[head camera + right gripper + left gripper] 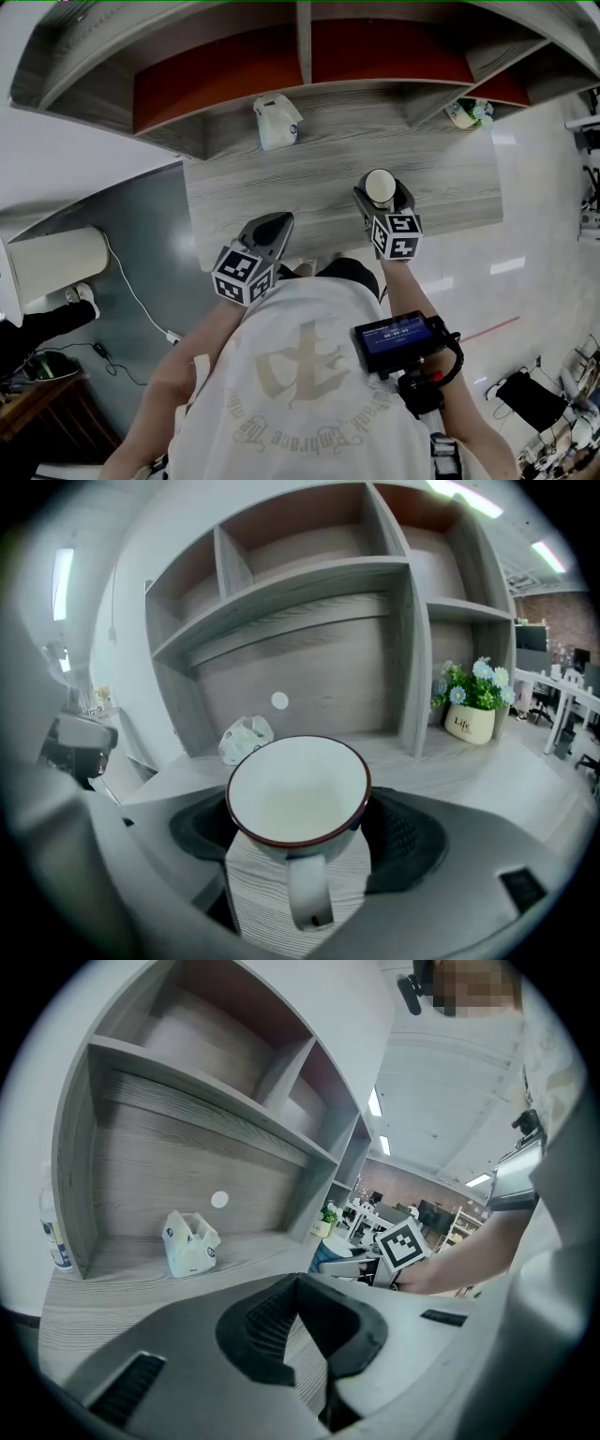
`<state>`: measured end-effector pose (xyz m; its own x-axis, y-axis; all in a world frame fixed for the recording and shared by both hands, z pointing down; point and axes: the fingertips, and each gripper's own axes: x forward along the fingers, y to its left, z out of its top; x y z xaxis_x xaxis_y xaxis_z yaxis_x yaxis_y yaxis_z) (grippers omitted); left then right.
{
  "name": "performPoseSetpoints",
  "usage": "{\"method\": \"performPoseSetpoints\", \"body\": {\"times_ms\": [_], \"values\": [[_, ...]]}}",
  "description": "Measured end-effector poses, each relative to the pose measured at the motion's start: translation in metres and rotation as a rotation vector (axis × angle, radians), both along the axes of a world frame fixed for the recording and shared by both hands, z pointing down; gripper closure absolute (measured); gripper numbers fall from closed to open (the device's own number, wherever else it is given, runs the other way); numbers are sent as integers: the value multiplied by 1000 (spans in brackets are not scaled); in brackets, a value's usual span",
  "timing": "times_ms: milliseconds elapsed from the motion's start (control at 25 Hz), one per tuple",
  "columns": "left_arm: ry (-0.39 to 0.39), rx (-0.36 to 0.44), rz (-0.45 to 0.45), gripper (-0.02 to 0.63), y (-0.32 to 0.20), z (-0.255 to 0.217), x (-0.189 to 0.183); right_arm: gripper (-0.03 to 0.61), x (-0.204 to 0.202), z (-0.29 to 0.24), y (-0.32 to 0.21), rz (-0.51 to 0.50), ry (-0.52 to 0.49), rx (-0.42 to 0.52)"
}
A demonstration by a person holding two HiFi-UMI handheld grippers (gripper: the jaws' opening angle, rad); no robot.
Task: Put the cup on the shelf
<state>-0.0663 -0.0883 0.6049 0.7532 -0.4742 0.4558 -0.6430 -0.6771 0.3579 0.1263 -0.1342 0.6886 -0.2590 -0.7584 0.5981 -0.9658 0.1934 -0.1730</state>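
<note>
Cup (298,794): white with a dark red rim, empty and upright, with its handle towards the camera in the right gripper view. It is in the right gripper (384,199), whose jaws are closed on the cup's body, one pad on each side below the rim. The handle hangs free in the gap.

Position: in front of the shelf (291,578), over the desk (441,178) beneath the shelf's lowest board, and not yet inside any compartment. A white pouch (277,122) sits further in under the shelf, left of the cup. A flower pot (469,719) sits in the shelf's right bay.

Left gripper (274,225): jaws together with nothing between them, out in front of the shelf and left of the cup.

How we think it will handle:
- It looks rigid and fairly light, so we expect no flex under the pads.
- The wall looks smooth and glossy, so we expect it to slip if the squeeze is light or the cup gets tilted.
- The rim probably chips on a knock against a shelf board.
- We'd keep the hold across the body, since the handle is too thin for these pads.
- We'd keep it level and set it down base first.
</note>
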Motion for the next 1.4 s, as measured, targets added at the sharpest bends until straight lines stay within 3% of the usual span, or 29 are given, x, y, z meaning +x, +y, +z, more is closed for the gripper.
{"method": "performPoseSetpoints", "body": {"times_ms": [1040,1400], "values": [[76,63,-16,612,2,-33,23,176,25,-147,6,-102,-22,204],[79,75,-5,612,8,-40,27,176,25,-201,-7,-209,-19,286]]}}
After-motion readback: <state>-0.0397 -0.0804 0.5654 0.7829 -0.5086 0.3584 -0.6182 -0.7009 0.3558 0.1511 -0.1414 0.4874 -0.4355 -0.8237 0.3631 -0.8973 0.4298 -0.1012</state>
